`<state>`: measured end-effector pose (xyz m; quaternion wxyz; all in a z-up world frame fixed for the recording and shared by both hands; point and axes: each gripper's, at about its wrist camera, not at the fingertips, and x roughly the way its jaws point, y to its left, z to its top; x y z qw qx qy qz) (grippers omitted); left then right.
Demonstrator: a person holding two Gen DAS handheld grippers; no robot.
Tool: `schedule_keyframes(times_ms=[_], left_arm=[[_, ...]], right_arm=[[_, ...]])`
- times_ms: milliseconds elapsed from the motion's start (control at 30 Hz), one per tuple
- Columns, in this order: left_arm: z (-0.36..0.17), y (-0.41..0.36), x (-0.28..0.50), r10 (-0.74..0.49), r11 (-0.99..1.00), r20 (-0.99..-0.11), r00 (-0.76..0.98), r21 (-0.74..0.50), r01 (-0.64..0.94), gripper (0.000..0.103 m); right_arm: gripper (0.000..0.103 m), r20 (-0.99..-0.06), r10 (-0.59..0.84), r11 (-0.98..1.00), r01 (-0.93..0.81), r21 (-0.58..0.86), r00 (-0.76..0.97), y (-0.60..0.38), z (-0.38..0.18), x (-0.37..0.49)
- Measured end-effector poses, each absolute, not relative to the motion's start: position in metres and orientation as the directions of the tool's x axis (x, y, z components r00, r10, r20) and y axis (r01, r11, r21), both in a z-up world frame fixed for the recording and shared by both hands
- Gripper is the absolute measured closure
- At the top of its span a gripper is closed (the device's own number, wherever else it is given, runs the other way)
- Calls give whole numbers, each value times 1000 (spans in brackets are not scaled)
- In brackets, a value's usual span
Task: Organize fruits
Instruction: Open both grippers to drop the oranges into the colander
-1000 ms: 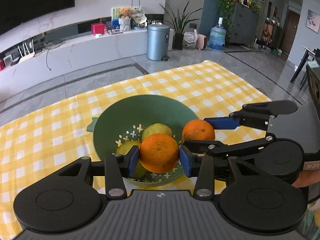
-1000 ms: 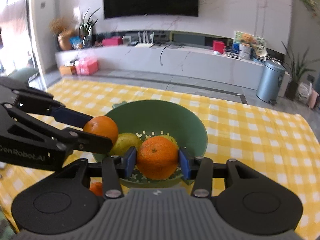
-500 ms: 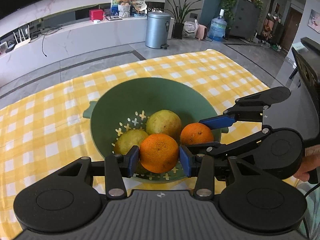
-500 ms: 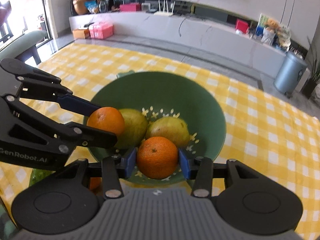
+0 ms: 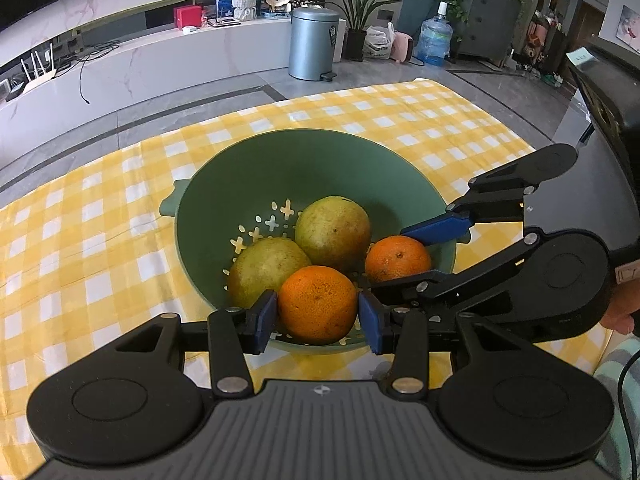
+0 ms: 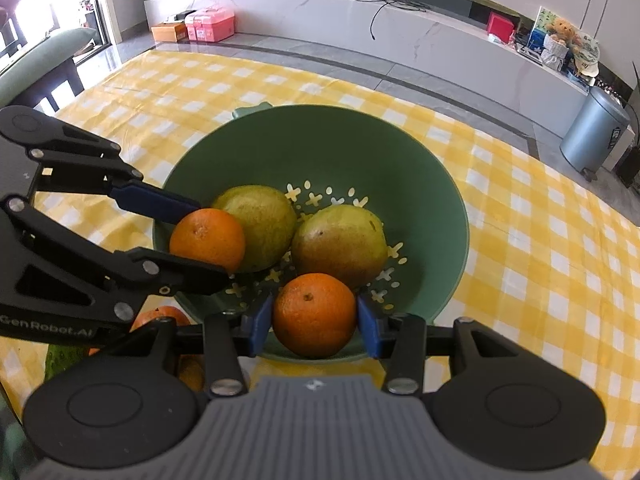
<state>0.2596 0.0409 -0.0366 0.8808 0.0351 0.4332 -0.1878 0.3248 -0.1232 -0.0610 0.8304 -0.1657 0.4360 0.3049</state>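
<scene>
A green colander bowl (image 5: 320, 160) (image 6: 360, 148) stands on the yellow checked cloth with two greenish pears (image 5: 332, 230) (image 6: 340, 240) in its bottom. My left gripper (image 5: 318, 318) is shut on an orange (image 5: 318, 304), held just inside the bowl's near rim. My right gripper (image 6: 314, 320) is shut on a second orange (image 6: 314, 314), also low over the near side of the bowl. Each gripper shows in the other's view: the right gripper (image 5: 404, 256) with its orange (image 5: 398, 258), the left gripper (image 6: 196, 236) with its orange (image 6: 208, 238).
More fruit lies on the cloth at the near left: an orange (image 6: 160, 316) and something green (image 6: 60, 360), mostly hidden by the left gripper. A person's hand (image 5: 624, 308) shows at the right. The table's far edge drops to a grey floor with a metal bin (image 5: 314, 44).
Both grippers have sunk toward the bowl and tilted further down, each still gripping its orange. The pears now show more fully.
</scene>
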Motion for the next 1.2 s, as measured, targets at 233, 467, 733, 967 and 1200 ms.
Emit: schedule_keyframes(times_ms=[233,467,733,967,1200], left_arm=[[-37,42,258,-303,926,-770,562,-98,364,48],[-31,43,253,-310,925,-750,585,-96,367,41],[-16,41,243,-316,923,-711,628,-79,375,38],[-1,37,226,-312,919,-687,656,-43,392,37],[6,36,209,-317,918,-674,667,-40,395,37]], right_arm=[[59,-828,347,755,-655,-31,439,-122,-60,325],[51,-821,351,760,-649,-30,449,-125,-57,324],[44,-772,370,792,-610,-29,517,-135,-45,310],[41,-680,345,865,-500,-37,647,-147,-40,279],[41,-573,326,922,-386,19,751,-162,-33,242]])
